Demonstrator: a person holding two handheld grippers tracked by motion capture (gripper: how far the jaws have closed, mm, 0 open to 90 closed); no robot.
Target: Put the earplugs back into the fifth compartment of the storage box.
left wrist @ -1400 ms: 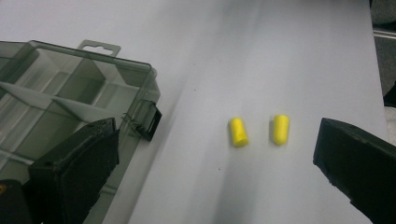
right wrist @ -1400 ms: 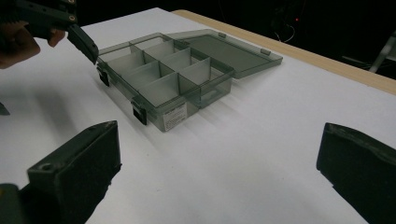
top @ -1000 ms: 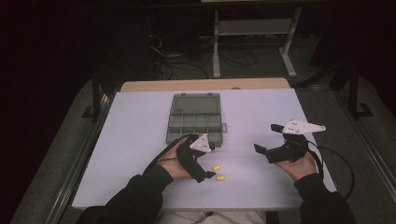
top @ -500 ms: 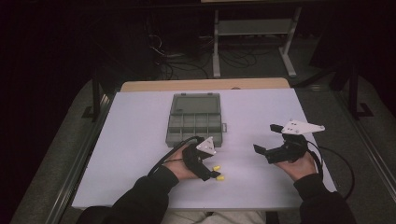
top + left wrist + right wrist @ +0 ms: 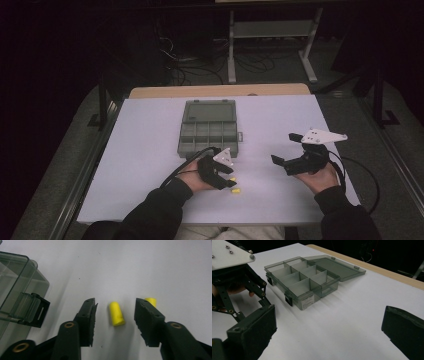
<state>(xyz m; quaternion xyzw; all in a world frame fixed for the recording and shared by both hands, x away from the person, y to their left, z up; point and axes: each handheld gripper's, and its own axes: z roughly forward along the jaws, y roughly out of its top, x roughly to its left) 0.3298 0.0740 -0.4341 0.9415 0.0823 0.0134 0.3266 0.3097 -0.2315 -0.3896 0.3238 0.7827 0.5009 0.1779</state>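
Left tool (image 5: pixel 115 312) spread around a yellow plug (image 5: pixel 117 313) — not touching it.
Right tool (image 5: pixel 329 337) gapes wide, empty, above the counter (image 5: pixel 150 150).

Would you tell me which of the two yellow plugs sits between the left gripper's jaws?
The fully visible plug, lying centred between the open jaws; the other plug peeks out behind one jaw.

Dark room, metal rack (image 5: pixel 272 30) behind

The high view is dim, with the white table (image 5: pixel 150 150) as the only bright area and the room beyond almost black. In the left gripper view the light is even and soft; the yellow plug (image 5: pixel 116 313) is sharp, while the near jaws blur slightly. The right gripper view is grainy, with faint shadows beside the clear box (image 5: pixel 307 280).
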